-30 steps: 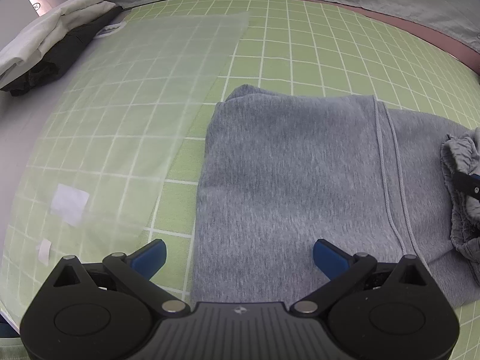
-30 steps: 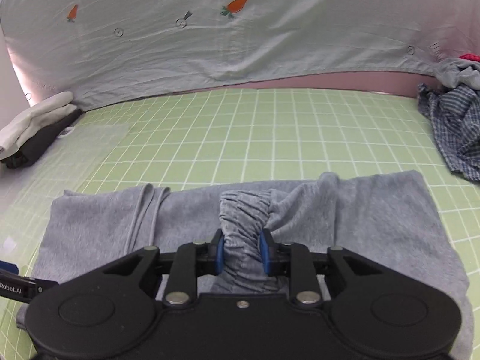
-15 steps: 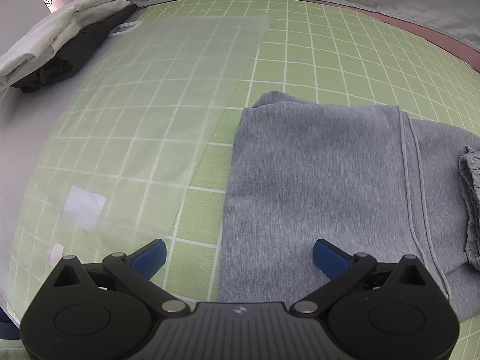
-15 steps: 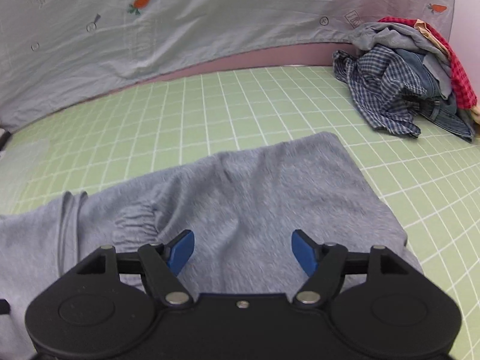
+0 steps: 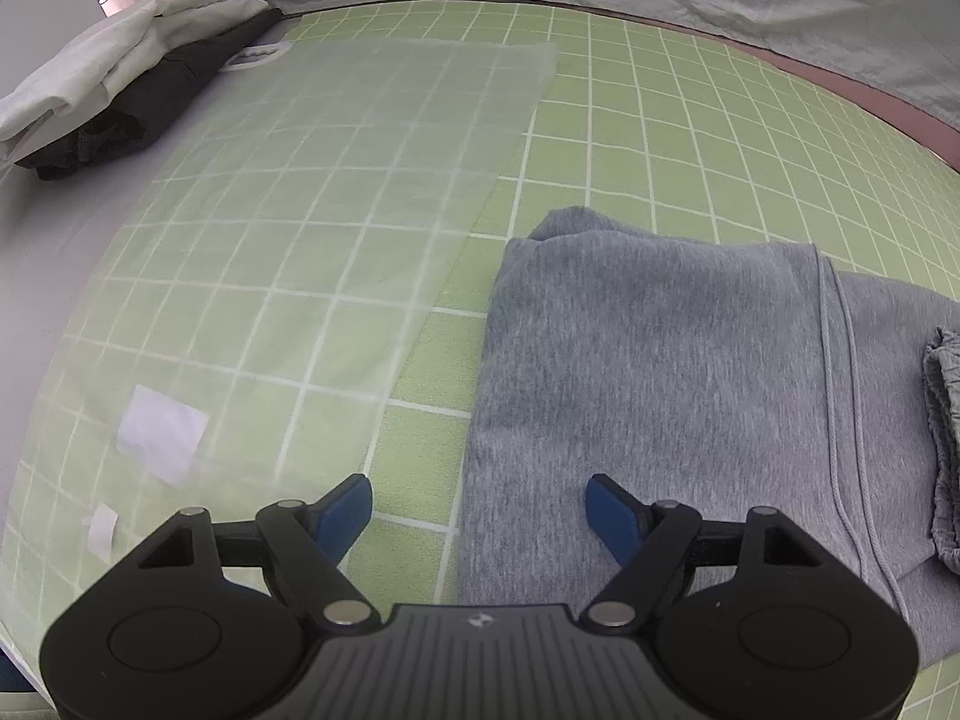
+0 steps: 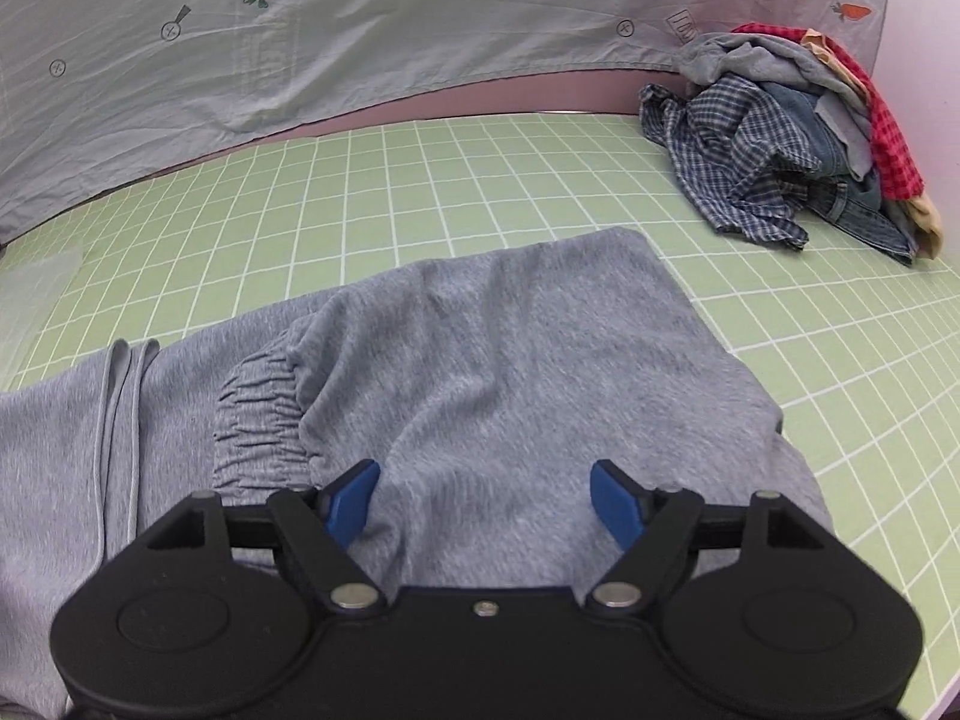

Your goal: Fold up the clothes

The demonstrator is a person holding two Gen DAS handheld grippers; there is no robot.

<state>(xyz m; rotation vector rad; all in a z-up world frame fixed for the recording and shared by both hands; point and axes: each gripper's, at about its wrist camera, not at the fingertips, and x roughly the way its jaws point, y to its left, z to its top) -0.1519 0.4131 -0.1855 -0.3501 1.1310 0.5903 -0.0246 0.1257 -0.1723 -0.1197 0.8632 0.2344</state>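
Bench: your green gridded mat (image 5: 648,120) covers it.
Centre: your grey sweatpants (image 6: 510,372) lie folded flat on the mat.
Left of sweatpants: a clear plastic sheet (image 5: 336,228); beyond it, white and black folded clothes (image 5: 132,78).
Right of sweatpants: a heap of unfolded clothes (image 6: 798,138), well apart.

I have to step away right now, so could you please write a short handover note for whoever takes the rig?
Left gripper: jaws open, empty, over the left edge of the grey sweatpants.
Right gripper: jaws open, empty, over the sweatpants near the elastic cuff.
Done: sweatpants lie partly folded on the green grid mat.
Left: finish this fold, then tackle the unfolded pile at far right. Folded white and black items sit far left.
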